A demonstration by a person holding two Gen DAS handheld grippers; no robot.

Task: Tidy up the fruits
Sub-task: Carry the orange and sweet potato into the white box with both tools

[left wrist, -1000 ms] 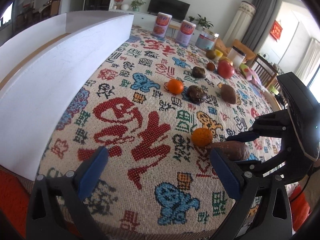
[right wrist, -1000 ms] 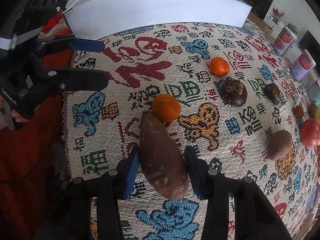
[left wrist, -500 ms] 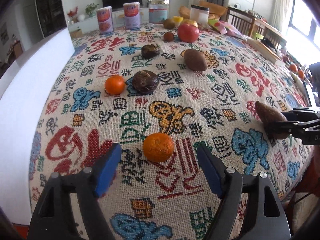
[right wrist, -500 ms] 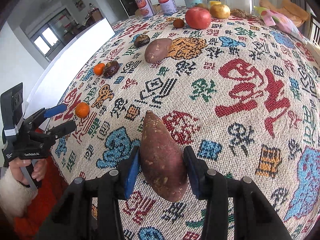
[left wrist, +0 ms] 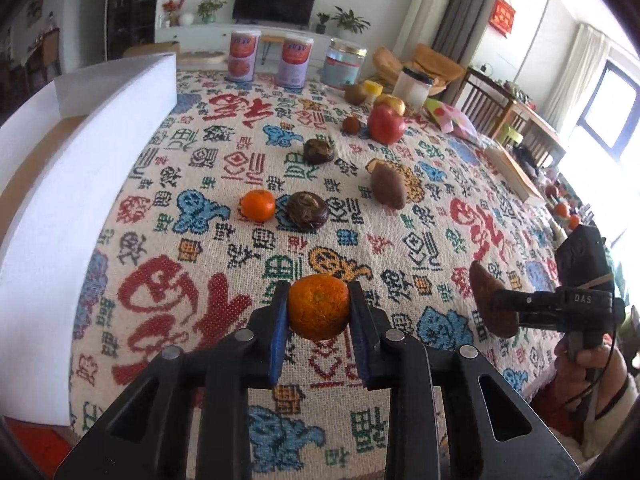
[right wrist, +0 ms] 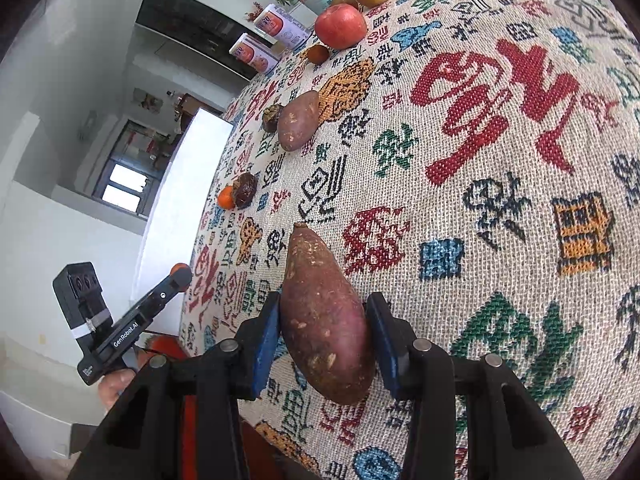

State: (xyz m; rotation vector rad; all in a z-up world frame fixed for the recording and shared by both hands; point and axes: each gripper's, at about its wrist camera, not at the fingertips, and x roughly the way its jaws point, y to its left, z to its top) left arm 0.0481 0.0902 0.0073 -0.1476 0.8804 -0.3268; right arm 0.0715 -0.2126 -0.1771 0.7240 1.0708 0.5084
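My left gripper (left wrist: 318, 312) is shut on an orange mandarin (left wrist: 319, 306) near the front of the patterned tablecloth (left wrist: 192, 184). My right gripper (right wrist: 322, 336) is shut on a long purple sweet potato (right wrist: 325, 316) and holds it above the cloth; it also shows in the left wrist view (left wrist: 490, 304) at the right. A second mandarin (left wrist: 258, 205), two dark brown fruits (left wrist: 308, 211) (left wrist: 318, 151), a second sweet potato (left wrist: 387, 185), a red apple (left wrist: 386, 124) and a small brown fruit (left wrist: 352, 124) lie farther back.
A white box (left wrist: 80, 168) runs along the table's left side. Two cans (left wrist: 244, 56) (left wrist: 298, 60), a jar (left wrist: 344, 66), a white-lidded jar (left wrist: 414, 88) and yellow fruit (left wrist: 390, 101) stand at the far edge. Chairs stand at the right.
My left gripper has closed on the near mandarin, which lay between its open fingers before. My right gripper has tilted and carried the sweet potato farther right, off the cloth.
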